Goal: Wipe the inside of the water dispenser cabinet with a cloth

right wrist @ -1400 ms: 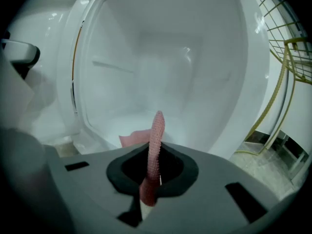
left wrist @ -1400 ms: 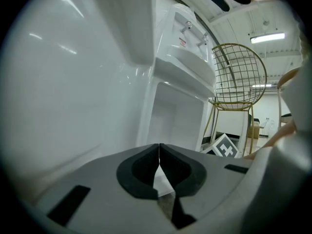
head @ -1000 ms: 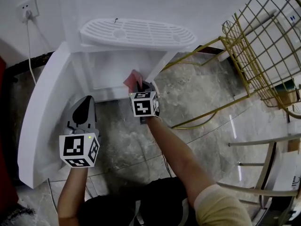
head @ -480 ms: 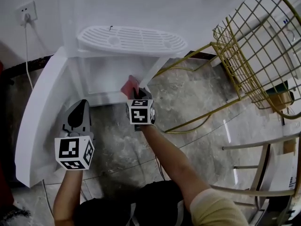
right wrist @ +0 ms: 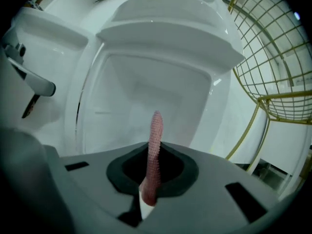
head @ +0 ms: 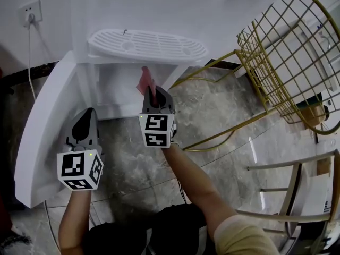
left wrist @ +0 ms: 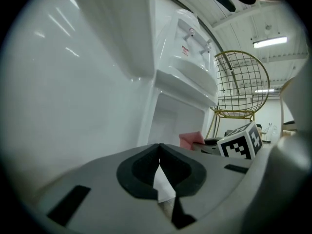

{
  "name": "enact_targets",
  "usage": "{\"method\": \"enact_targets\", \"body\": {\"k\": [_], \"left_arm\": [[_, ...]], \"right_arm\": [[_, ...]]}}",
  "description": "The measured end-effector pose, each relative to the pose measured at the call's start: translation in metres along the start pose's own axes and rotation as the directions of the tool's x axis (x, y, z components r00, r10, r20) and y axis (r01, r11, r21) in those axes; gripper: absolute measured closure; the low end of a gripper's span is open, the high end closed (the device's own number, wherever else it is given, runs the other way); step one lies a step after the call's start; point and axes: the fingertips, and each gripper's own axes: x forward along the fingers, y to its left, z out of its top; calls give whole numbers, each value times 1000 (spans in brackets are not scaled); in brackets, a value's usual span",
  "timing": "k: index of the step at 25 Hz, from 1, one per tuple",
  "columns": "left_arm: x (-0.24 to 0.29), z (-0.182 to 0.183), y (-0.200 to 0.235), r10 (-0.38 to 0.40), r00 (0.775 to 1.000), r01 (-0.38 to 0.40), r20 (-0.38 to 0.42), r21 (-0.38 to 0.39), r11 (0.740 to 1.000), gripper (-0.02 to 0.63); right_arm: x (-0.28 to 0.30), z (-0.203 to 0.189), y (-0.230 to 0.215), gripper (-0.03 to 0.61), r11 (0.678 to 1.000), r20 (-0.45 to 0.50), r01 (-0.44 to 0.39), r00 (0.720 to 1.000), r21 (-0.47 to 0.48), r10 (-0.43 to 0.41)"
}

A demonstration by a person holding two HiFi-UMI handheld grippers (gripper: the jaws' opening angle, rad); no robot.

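Observation:
The white water dispenser (head: pixel 149 41) stands against the wall with its lower cabinet (head: pixel 125 86) open and its door (head: pixel 45 132) swung out to the left. My right gripper (head: pixel 152 92) is shut on a pink cloth (head: pixel 145 79) at the cabinet mouth. In the right gripper view the pink cloth (right wrist: pixel 155 145) stands upright between the jaws, facing the cabinet's white interior (right wrist: pixel 146 101). My left gripper (head: pixel 84 122) hangs shut and holds nothing, close to the door's inner face (left wrist: pixel 73 82). The pink cloth (left wrist: pixel 191 139) also shows in the left gripper view, beside the right gripper's marker cube (left wrist: pixel 241 143).
A gold wire chair (head: pixel 287 62) stands right of the dispenser, its legs (head: pixel 223 137) reaching across the marble floor (head: pixel 212 105). A wall socket with a plugged cord (head: pixel 29 12) is at upper left. More metal-framed furniture (head: pixel 297 195) stands at the lower right.
My right gripper has risen and tipped upward with the cloth, now pointing into the cabinet opening. The left gripper has shifted slightly left and down.

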Motion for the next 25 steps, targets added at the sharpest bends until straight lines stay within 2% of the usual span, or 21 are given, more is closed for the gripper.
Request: {"method": "enact_targets", "body": {"k": [5, 11, 14, 17, 19, 25], "left_arm": [[-3, 13, 0, -3, 1000, 3, 30, 7, 1000, 600], [-5, 19, 4, 5, 999, -4, 54, -23, 1000, 600], [-4, 19, 1, -7, 998, 9, 59, -28, 1000, 600], [-3, 19, -2, -16, 998, 17, 61, -28, 999, 600], [-2, 19, -1, -16, 998, 18, 61, -39, 999, 600], [-2, 16, 3, -12, 998, 15, 57, -53, 998, 600]], "right_arm": [[-6, 32, -12, 551, 995, 75, 63, 996, -79, -57], [-12, 59, -26, 551, 974, 135, 155, 982, -167, -133], [-13, 64, -30, 551, 953, 153, 201, 974, -225, -169], [-13, 69, -37, 551, 917, 185, 269, 958, -295, -221], [-13, 73, -43, 551, 900, 198, 311, 945, -306, -259], [-11, 74, -55, 551, 883, 197, 378, 922, -277, -333]]}}
